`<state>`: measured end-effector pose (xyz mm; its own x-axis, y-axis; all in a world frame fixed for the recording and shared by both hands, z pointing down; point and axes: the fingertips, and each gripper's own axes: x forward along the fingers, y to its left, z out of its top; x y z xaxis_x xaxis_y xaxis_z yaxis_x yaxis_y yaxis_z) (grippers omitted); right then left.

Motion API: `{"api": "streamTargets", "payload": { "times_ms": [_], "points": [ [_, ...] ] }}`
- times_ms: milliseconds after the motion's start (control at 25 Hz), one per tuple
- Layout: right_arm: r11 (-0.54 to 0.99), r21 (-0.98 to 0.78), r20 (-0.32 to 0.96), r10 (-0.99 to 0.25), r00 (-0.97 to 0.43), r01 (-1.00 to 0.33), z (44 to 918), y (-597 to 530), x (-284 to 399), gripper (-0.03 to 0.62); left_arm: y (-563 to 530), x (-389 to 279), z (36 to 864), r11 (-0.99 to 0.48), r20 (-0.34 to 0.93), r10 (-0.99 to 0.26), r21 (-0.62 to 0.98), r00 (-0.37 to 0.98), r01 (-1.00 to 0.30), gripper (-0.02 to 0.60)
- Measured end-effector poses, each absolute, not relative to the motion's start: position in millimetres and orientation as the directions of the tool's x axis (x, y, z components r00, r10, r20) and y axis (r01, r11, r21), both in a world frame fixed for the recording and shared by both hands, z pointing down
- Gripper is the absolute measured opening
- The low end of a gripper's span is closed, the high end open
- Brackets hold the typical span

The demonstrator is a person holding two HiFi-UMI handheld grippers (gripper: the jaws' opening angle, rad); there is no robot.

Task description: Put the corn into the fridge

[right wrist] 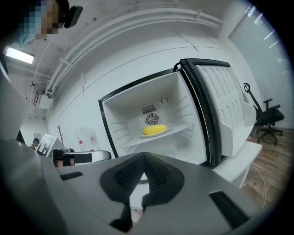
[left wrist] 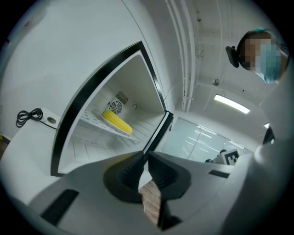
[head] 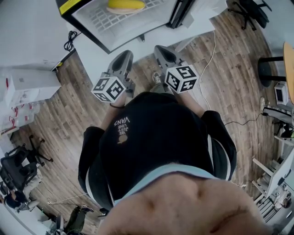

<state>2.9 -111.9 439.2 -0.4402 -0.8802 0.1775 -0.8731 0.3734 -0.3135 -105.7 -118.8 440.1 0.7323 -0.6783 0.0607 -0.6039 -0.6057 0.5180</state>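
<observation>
A yellow corn cob (head: 125,5) lies on the wire shelf inside the open white fridge (head: 83,29). Both grippers hang in front of the fridge, well short of its opening, and point level toward it. My left gripper (head: 125,55) is shut, its jaw tips touching with nothing between them. My right gripper (head: 161,49) is shut and empty too. The left gripper view has the corn (left wrist: 117,121) beyond the left gripper (left wrist: 145,155). In the right gripper view the corn (right wrist: 155,130) sits on a small plate in front of the fan, above the right gripper (right wrist: 144,156).
The fridge door (right wrist: 225,110) stands swung open to the right. A coiled black cable (head: 70,41) lies on the white surface left of the fridge. White boxes (head: 27,87) and an office chair (head: 20,160) stand at the left on the wood floor.
</observation>
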Motion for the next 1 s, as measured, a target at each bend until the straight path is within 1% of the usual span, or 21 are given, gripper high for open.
{"api": "streamTargets", "payload": {
  "times_ms": [320, 1000],
  "points": [
    [0.367, -0.289, 0.193, -0.882, -0.430, -0.884, 441.8, -101.6, -1.3, 0.012, -109.4, -108.1, 439.9, -0.610, 0.049, -0.674, 0.525, 0.737, -0.593, 0.038],
    [0.359, -0.295, 0.195, -0.885, -0.423, -0.886, 443.5, -92.9, -3.2, 0.012, -100.0, -107.6, 437.0, -0.622, 0.036, -0.660, 0.534, 0.751, -0.573, 0.038]
  ]
}}
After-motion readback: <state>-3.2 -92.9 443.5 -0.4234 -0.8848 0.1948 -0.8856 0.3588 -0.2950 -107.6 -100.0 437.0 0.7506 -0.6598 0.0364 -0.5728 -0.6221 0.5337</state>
